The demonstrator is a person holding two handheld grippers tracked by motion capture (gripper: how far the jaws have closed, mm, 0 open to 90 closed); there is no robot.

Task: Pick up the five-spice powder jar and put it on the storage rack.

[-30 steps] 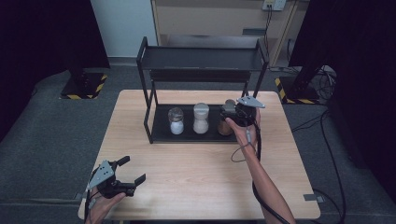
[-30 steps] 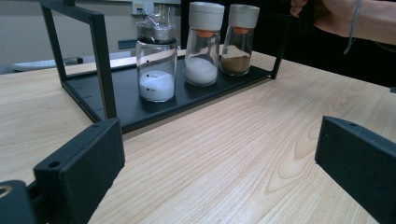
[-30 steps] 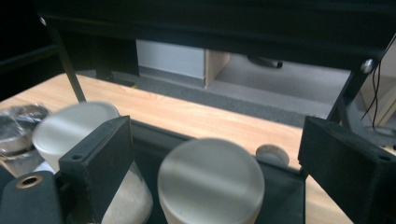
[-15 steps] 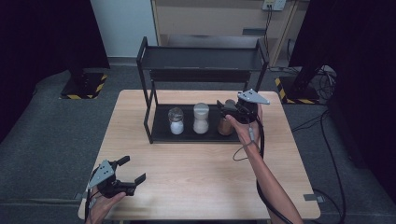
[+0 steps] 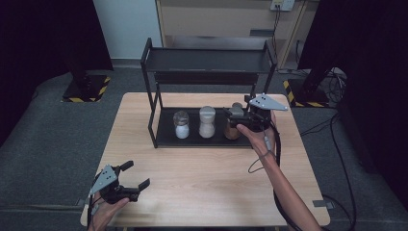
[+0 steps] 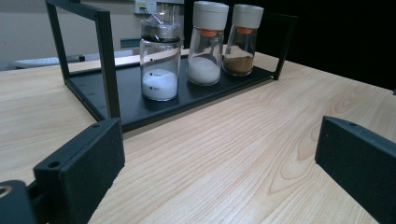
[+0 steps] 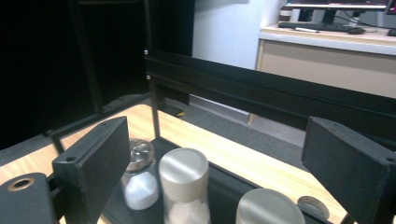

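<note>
Wooden table [image 5: 202, 173] bare between both wide-jawed grippers.

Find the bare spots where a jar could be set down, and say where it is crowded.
Free: the table between the rack's front edge and the left tongs; the rack's top shelf. Crowded: the lower shelf, where three jars stand in a row and the right tongs hang over the rightmost.

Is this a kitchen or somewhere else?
Probably a lab or studio, not a kitchen. The light wooden table stands on grey carpet between black curtains, cables trail on the floor, and striped hazard tape marks a stand's base.
</note>
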